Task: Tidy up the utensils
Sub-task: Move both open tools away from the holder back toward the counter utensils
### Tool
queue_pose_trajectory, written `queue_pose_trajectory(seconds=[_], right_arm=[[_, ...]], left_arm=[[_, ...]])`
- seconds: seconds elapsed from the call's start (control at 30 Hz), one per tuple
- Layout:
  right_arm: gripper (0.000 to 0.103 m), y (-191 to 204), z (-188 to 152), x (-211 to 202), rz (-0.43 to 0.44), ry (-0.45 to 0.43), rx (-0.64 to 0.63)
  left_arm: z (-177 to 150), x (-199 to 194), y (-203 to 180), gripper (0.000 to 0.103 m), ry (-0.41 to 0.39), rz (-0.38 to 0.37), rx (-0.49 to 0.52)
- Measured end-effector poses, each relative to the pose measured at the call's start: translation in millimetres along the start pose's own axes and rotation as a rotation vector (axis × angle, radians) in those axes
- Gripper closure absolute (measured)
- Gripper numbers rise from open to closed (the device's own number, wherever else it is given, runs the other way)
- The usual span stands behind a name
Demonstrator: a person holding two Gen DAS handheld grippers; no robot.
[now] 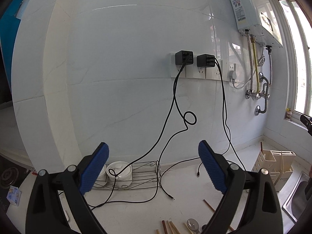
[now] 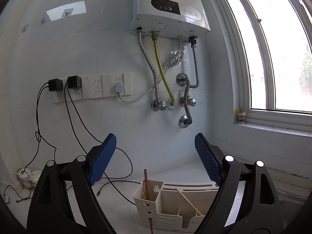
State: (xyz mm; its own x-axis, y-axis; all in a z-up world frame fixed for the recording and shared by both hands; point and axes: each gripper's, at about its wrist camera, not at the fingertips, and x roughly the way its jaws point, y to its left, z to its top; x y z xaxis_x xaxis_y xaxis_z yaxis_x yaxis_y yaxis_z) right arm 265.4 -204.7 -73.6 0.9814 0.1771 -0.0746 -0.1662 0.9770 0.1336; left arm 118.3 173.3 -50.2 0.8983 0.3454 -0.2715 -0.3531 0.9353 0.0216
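Two grippers stand with their jaws spread wide and nothing between the blue pads: the left gripper (image 1: 154,167) hangs over the white counter (image 1: 140,214), the right gripper (image 2: 156,159) just above the cream utensil holder (image 2: 175,212).

Nearest in the left wrist view, at about six o'clock by the bottom edge, loose chopsticks (image 1: 171,227) and a metal spoon (image 1: 193,225) lie on the counter, with one more brown chopstick (image 1: 209,205) at five o'clock beside the right-hand finger. Farther off, at four o'clock, the utensil holder stands by the edge of the steel sink (image 1: 292,202).

In the right wrist view a brown chopstick (image 2: 146,183) stands upright in the holder's left compartment, and a pale chopstick (image 2: 188,200) leans across the middle compartment.

Behind, a wire rack (image 1: 136,175) holding white lidded pots sits at seven o'clock against the wall, with black cables (image 1: 175,101) trailing down from two chargers (image 1: 195,58). A water heater (image 2: 169,9) hangs at twelve o'clock, beside the window (image 2: 276,48).
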Motion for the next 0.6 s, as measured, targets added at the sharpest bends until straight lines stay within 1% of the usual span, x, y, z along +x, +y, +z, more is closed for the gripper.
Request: queue_pose_trajectory(seconds=[0.1,0.3,0.5,0.6], right_arm=[[0.024,2,-7,6,0.003,0.044,-0.011],[0.023,10,-22,14,0.023,0.100,-0.043],[0.022,20,-33,15,0.047,0.115,-0.047],[0.022,22,-40,13,0.045,0.118,-0.045]], left_arm=[[-8,2,2,0.012,0.039,0.004,-0.013],[-23,5,10,0.012,0.113,0.022,-0.023],[-40,7,13,0.012,0.172,0.046,-0.018],[-47,7,13,0.012,0.182,0.057,-0.016]])
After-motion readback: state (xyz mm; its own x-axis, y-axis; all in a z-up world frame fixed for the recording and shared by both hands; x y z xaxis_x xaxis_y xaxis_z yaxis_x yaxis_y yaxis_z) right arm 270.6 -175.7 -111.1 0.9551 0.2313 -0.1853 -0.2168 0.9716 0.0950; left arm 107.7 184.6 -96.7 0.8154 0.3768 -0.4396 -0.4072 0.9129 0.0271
